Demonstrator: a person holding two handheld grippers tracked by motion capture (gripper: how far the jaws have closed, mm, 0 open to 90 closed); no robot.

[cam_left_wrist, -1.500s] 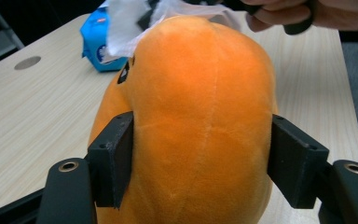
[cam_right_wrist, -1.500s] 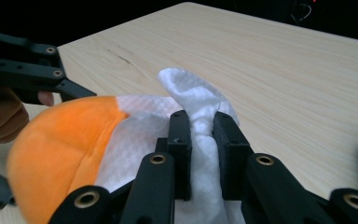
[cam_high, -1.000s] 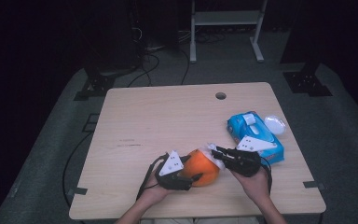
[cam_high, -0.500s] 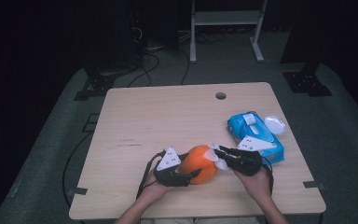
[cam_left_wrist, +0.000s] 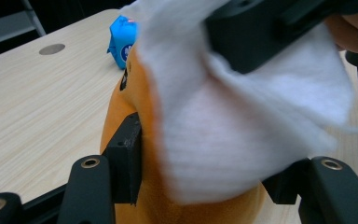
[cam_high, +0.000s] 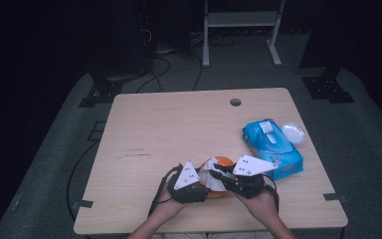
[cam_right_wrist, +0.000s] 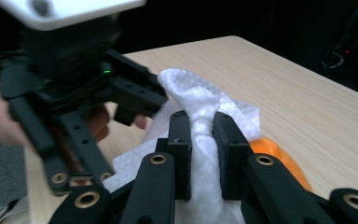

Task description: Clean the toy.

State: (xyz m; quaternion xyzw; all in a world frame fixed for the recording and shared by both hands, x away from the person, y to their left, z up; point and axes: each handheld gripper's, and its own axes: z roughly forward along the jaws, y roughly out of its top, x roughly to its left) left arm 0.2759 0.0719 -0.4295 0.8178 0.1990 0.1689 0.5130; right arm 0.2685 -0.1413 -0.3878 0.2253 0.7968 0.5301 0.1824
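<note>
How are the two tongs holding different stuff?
The left tongs squeeze the round orange toy, a wide thing, so their jaws stand far apart. The right tongs pinch a thin white tissue, so their jaws sit nearly together. The left ones have just been closing on the toy. Both are black and hand-held.

On my high view, my left gripper (cam_high: 199,183) and right gripper (cam_high: 225,175) meet at the table's (cam_high: 179,129) near edge, over an orange object (cam_high: 224,162) draped with white tissue (cam_high: 213,180). A blue tissue pack (cam_high: 272,148) lies just right of them.
</note>
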